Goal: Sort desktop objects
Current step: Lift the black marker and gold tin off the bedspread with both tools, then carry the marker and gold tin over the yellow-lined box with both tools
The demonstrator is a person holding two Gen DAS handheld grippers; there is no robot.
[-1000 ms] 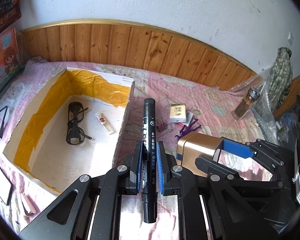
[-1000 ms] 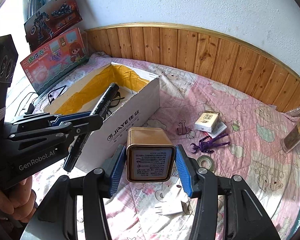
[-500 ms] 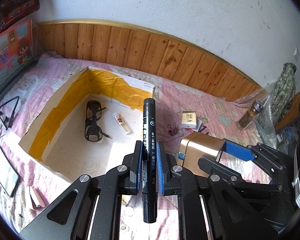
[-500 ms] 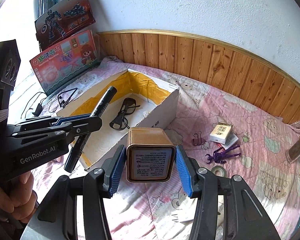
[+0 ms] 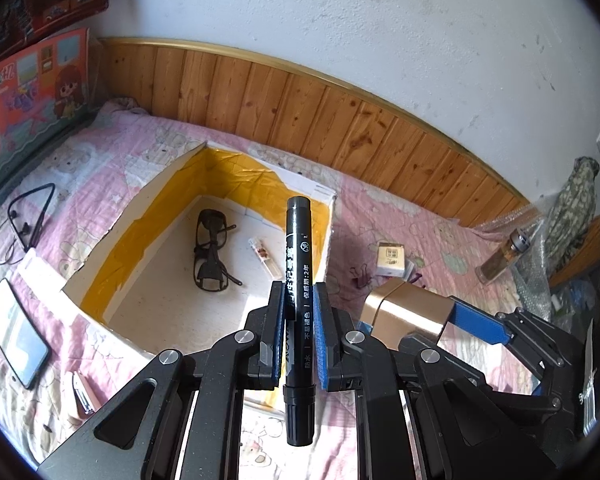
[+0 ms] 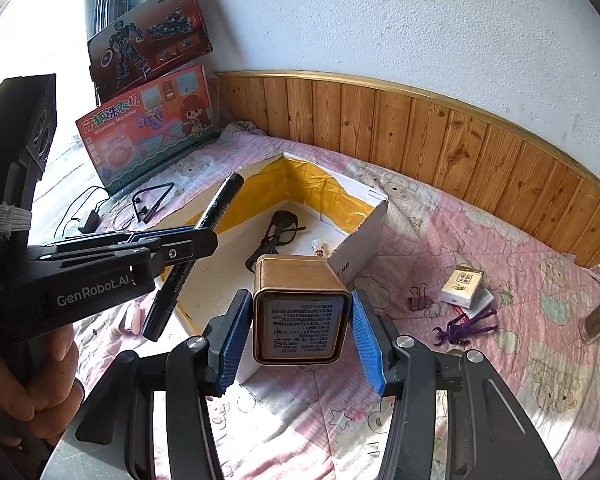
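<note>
My left gripper (image 5: 298,304) is shut on a black marker pen (image 5: 298,264) and holds it above the near edge of an open white cardboard box (image 5: 100,256) lined with yellow tape. Black glasses (image 5: 210,256) and a small tube (image 5: 265,258) lie inside the box. My right gripper (image 6: 300,334) is shut on a gold square tin (image 6: 300,312), held in the air just right of the box (image 6: 360,256). The tin also shows in the left wrist view (image 5: 406,312), and the marker in the right wrist view (image 6: 196,256).
On the pink quilt right of the box lie a small white carton (image 6: 462,286), a binder clip (image 6: 418,298) and a purple toy (image 6: 466,324). A phone (image 5: 16,332) and black earphones (image 5: 30,216) lie left of the box. Toy boxes (image 6: 148,128) lean on the wall; a bottle (image 5: 504,254) stands at right.
Both grippers have risen and drawn back over the past second, with marker and tin still held. The box interior now shows more fully in both views.
</note>
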